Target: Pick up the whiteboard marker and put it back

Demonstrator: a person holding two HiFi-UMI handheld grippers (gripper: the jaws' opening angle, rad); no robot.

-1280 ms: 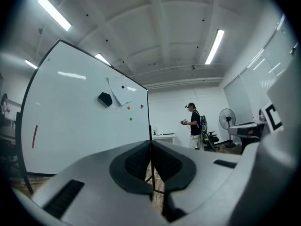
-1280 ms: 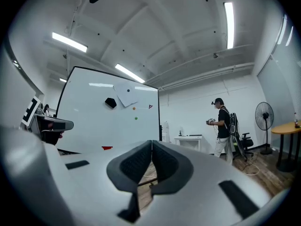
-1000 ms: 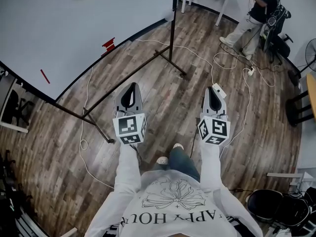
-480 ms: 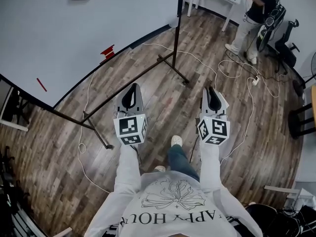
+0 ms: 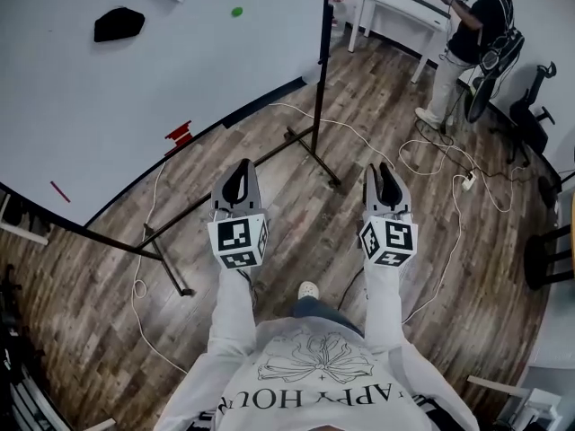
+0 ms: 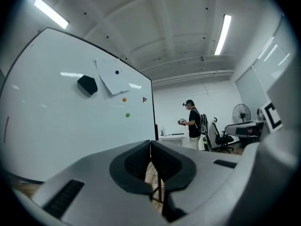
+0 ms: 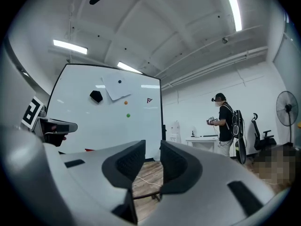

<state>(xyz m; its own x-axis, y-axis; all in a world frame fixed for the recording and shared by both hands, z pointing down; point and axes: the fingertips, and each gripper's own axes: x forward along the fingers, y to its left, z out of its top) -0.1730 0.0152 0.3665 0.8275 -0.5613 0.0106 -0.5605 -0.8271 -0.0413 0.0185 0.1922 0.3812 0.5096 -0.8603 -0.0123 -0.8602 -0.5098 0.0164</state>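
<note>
The whiteboard point(image 5: 108, 88) stands on its frame ahead and to the left of me. A small red thing point(image 5: 179, 133), perhaps the marker, sits at the board's lower edge, and it also shows as a red thing point(image 7: 89, 149) in the right gripper view. A thin red stroke or stick point(image 5: 60, 191) lies lower left on the board. My left gripper point(image 5: 237, 171) is held level with its pads meeting and nothing in them. My right gripper point(image 5: 380, 171) is level beside it. Its jaws are opening and hold nothing. Both are well short of the board.
A black eraser point(image 5: 119, 23), a paper sheet and orange and green magnets point(image 5: 237, 12) are on the board. The board's stand legs point(image 5: 314, 155) and cables point(image 5: 431, 160) cross the wooden floor. A person point(image 5: 467, 34) stands by a white table point(image 5: 395, 3), with an office chair point(image 5: 530, 106) nearby.
I have walked forward, so both grippers are closer to the whiteboard and more of its face shows. The right gripper's jaws have parted a little.
</note>
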